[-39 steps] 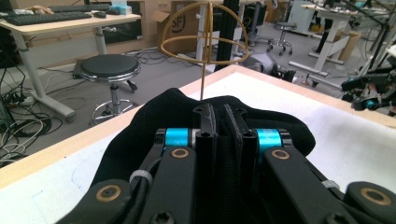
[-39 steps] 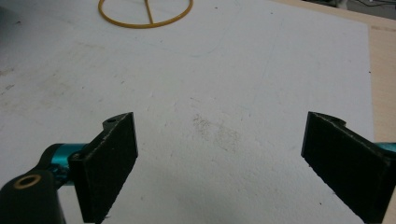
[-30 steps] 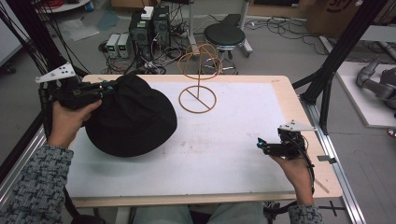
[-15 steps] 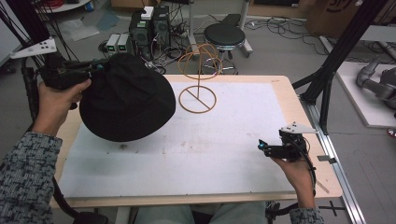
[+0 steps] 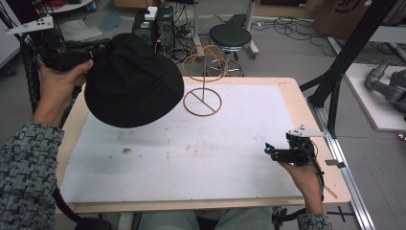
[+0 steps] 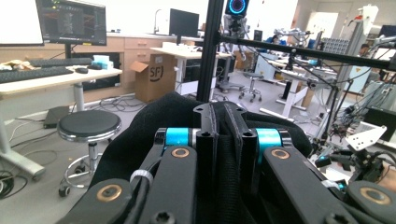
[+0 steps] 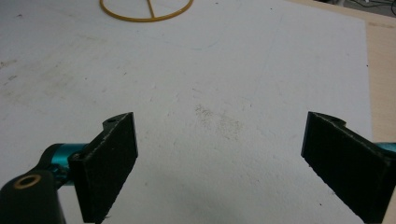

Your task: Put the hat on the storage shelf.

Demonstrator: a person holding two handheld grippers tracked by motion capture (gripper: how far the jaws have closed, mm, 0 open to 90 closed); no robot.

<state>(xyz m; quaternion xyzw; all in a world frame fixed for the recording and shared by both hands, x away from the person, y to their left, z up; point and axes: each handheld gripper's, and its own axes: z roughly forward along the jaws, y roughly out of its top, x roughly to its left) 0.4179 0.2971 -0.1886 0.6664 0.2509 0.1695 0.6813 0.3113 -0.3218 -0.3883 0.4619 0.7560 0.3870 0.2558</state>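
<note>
A black bucket hat (image 5: 131, 81) hangs in the air above the table's back left corner. My left gripper (image 5: 95, 49) is shut on its brim, and the left gripper view has the black cloth (image 6: 140, 140) pinched between the closed jaws (image 6: 225, 114). Just right of the hat stands a thin orange wire stand (image 5: 205, 79) with a ring base and a looped top. At the front right, my right gripper (image 5: 269, 151) rests low over the white mat. Its jaws (image 7: 219, 154) stand wide apart with nothing between them, and the stand's ring base (image 7: 149, 18) lies farther ahead.
A white mat (image 5: 215, 143) covers most of the wooden table. Black frame posts (image 5: 344, 62) rise at the right edge. Behind the table are a round stool (image 5: 230, 36) and computer boxes (image 5: 153, 24) on the floor with cables.
My left hand has lifted the hat off the table, up and toward the back. The right hand has stayed where it was.
</note>
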